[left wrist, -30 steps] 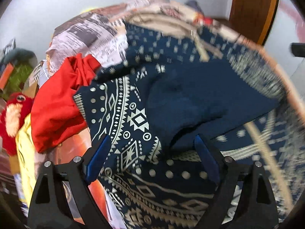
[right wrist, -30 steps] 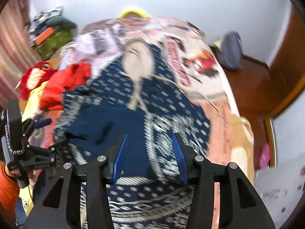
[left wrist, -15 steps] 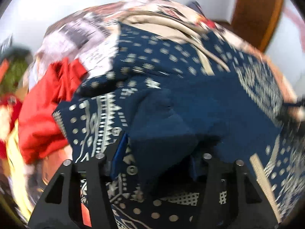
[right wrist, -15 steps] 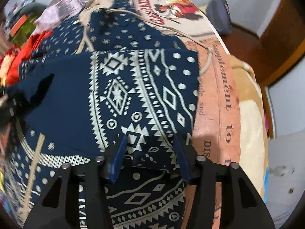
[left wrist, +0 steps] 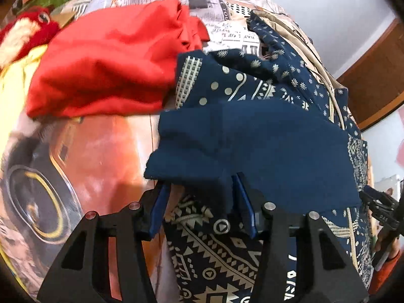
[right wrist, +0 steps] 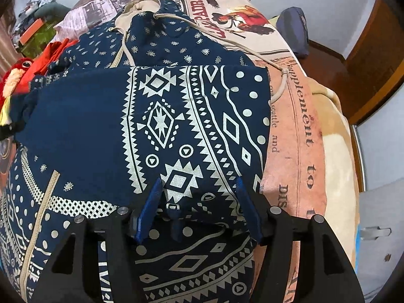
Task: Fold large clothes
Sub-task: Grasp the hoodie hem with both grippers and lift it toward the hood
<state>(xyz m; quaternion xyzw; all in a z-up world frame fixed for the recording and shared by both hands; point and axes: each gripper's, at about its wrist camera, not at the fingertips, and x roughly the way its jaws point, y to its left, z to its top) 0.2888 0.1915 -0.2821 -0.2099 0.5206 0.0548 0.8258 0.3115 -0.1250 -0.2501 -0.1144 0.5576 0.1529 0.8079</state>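
A large navy hoodie with a cream geometric print (right wrist: 176, 126) lies on the bed, its beige-lined hood (right wrist: 141, 2) at the far end. Its lower part is folded up over the body, showing the plain navy inside (left wrist: 265, 136). My left gripper (left wrist: 202, 197) has its blue pads on either side of the fold's plain navy corner, with cloth between them. My right gripper (right wrist: 197, 202) straddles the printed edge of the same fold, jaws apart with cloth bunched between the pads.
A red garment (left wrist: 106, 60) lies left of the hoodie, with a red plush toy (left wrist: 22, 30) and a yellow item beyond. The printed bedspread (right wrist: 298, 116) shows to the right. A wooden door (right wrist: 373, 45) and white wall stand behind.
Both grippers dropped onto the hoodie's folded edge and narrowed around the cloth. The left view swung left, bringing the red garment close.
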